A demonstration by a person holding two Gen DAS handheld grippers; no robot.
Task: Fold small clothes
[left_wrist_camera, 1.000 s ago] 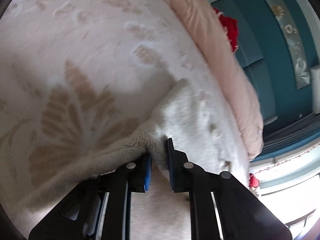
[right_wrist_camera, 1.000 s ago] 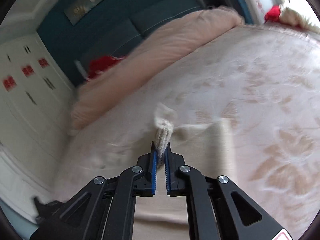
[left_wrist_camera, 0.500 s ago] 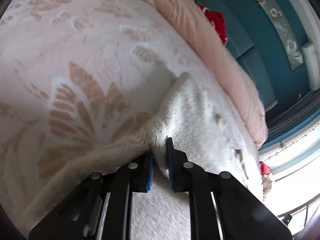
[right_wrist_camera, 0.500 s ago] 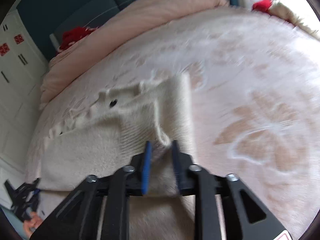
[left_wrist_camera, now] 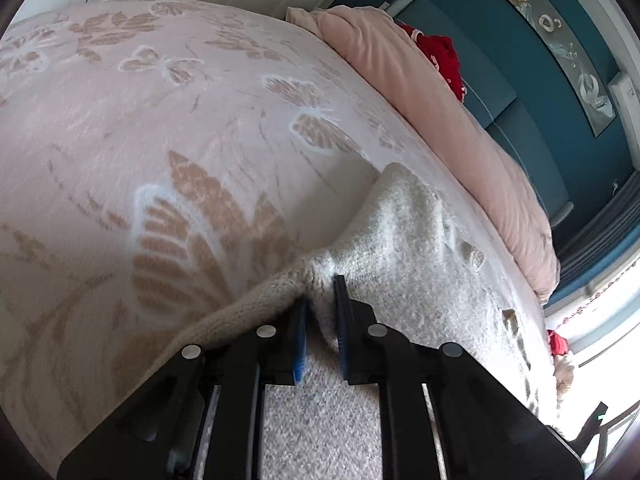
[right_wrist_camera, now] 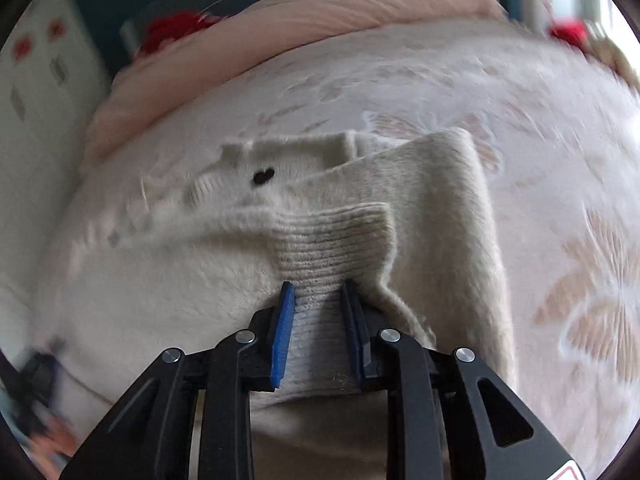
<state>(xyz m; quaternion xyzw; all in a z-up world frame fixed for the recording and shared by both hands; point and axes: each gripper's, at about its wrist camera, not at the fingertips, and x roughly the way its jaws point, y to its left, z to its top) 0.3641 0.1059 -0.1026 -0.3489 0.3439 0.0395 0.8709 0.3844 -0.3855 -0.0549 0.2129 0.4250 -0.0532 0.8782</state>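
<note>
A small cream knitted sweater (right_wrist_camera: pixel 168 280) lies on a pink bed cover with leaf patterns (left_wrist_camera: pixel 160 140). In the right wrist view its sleeve lies folded across the body, with the ribbed cuff (right_wrist_camera: pixel 332 240) between the fingers of my right gripper (right_wrist_camera: pixel 318 296), whose jaws stand apart around it. In the left wrist view my left gripper (left_wrist_camera: pixel 322 304) is shut on a bunched edge of the sweater (left_wrist_camera: pixel 408 240), which drapes away to the right.
A pink duvet roll (left_wrist_camera: pixel 440 120) lies along the far side of the bed, with a red item (left_wrist_camera: pixel 436 52) behind it. A teal wall (left_wrist_camera: pixel 540 80) and bright window (left_wrist_camera: pixel 600 320) stand beyond. White cupboards (right_wrist_camera: pixel 36 80) are at the left.
My right gripper carried the sleeve cuff over onto the sweater's body and its jaws have spread apart. My left gripper kept its hold and shifted slightly.
</note>
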